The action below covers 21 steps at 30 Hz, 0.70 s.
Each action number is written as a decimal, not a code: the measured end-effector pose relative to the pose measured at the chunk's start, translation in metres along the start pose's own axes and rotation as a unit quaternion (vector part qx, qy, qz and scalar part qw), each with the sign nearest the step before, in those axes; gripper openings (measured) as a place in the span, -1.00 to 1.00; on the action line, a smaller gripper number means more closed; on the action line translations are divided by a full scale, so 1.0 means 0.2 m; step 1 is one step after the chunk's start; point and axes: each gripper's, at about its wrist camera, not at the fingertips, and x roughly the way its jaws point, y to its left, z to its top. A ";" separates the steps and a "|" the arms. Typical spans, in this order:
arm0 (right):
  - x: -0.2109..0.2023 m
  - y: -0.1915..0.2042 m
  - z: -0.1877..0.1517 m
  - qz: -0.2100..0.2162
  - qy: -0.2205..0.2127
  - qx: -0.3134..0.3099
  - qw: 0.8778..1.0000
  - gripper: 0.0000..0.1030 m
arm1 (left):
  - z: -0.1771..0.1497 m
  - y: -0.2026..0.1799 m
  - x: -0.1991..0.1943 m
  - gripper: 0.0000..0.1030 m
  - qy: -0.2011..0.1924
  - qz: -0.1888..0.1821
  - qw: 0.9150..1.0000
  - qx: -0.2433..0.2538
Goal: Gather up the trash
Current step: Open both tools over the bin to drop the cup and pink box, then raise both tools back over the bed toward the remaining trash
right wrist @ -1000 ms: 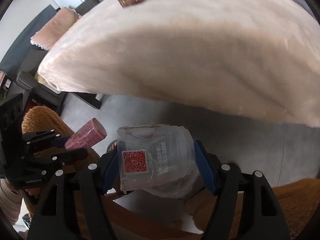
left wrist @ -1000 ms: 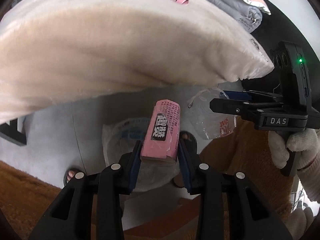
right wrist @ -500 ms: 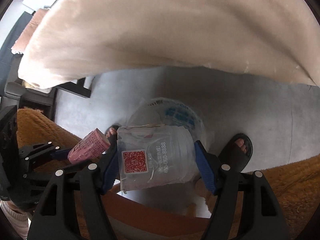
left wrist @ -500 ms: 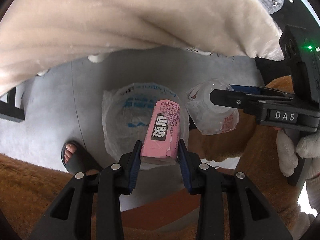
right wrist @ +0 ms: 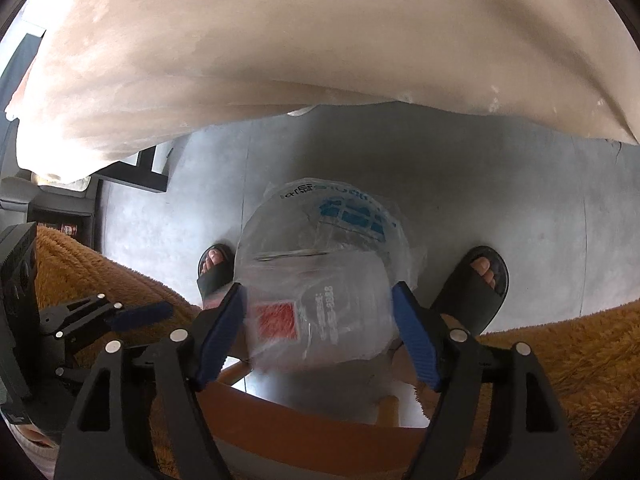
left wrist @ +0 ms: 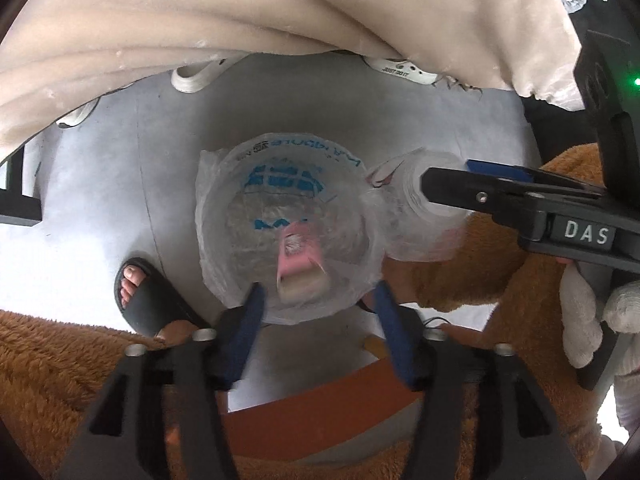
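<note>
A bin lined with a clear plastic bag (left wrist: 280,148) with blue print stands on the grey floor below both grippers. My left gripper (left wrist: 319,292) hangs over it with its jaws opening and nothing between the pads. The pink drink carton (left wrist: 298,256) is dropping inside the bag, blurred. My right gripper (right wrist: 320,292) is also opening. The clear plastic cup (right wrist: 320,320) with a red QR label sits blurred and loose between its blue pads (right wrist: 412,332), above the bin's near rim. The left wrist view shows this cup (left wrist: 416,216) beside the bin's right edge.
A beige plush blanket (left wrist: 280,20) overhangs the far side, with white shoes (left wrist: 196,76) under it. The person's feet in black sandals (right wrist: 476,288) flank the bin. Brown fleece clothing (left wrist: 60,380) and an orange wooden edge (left wrist: 320,412) fill the near side. A gloved hand (left wrist: 584,320) holds the right gripper.
Both grippers sank toward the bin. The left jaws spread and let go of the pink carton, which fell into the bag. The right jaws widened around the cup.
</note>
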 end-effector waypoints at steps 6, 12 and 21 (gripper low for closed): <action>-0.03 -0.01 -0.01 0.010 -0.006 0.010 1.000 0.50 | -0.01 0.01 -0.03 0.14 -0.010 0.002 1.000 -0.007; -0.13 0.00 -0.01 0.023 -0.014 0.016 1.000 0.50 | -0.01 -0.01 -0.12 0.14 -0.025 0.006 1.000 -0.006; -0.41 0.07 -0.01 0.029 -0.060 -0.015 0.998 0.50 | 0.02 -0.01 -0.37 0.14 -0.076 0.015 0.997 -0.012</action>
